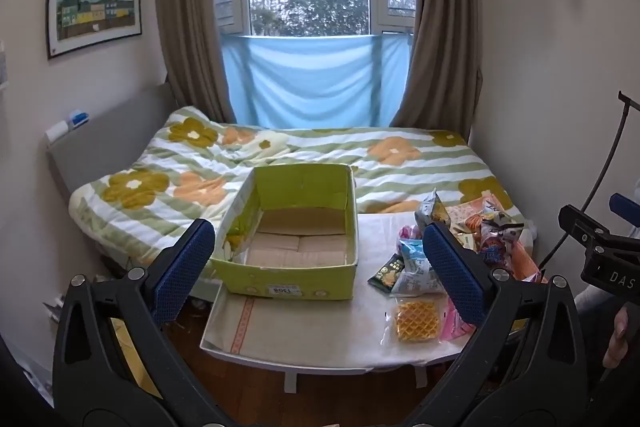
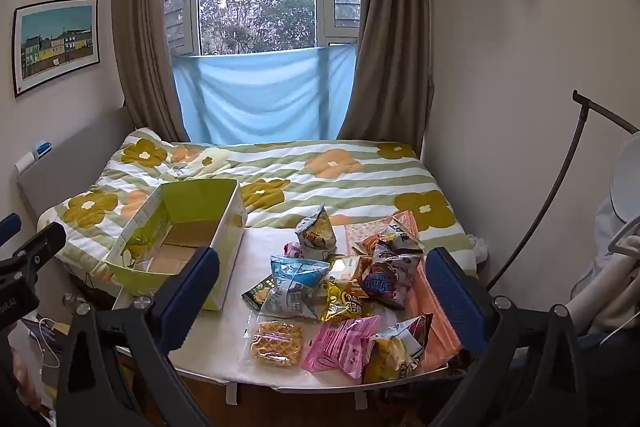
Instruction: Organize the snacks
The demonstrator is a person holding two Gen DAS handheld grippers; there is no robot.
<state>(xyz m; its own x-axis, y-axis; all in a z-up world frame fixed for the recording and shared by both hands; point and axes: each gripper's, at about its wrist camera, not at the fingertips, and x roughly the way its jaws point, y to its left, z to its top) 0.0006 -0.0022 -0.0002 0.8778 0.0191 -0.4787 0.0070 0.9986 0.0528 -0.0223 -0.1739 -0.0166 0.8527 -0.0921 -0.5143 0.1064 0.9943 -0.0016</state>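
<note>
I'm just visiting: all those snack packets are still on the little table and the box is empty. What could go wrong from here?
1. The pile of crinkly snack packets overlaps, so grabbing one may drag its neighbours.
2. The clear-wrapped waffle and the pink packet lie near the white table's front edge; a nudge could tip them off.
3. The light green cardboard box might slide if bumped.

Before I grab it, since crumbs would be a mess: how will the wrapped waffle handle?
The waffle lies flat in clear film, so it is probably light and fairly stiff. The glossy wrapper may slip between the pads. Its open grid looks brittle; a hard squeeze could crack it.
</note>
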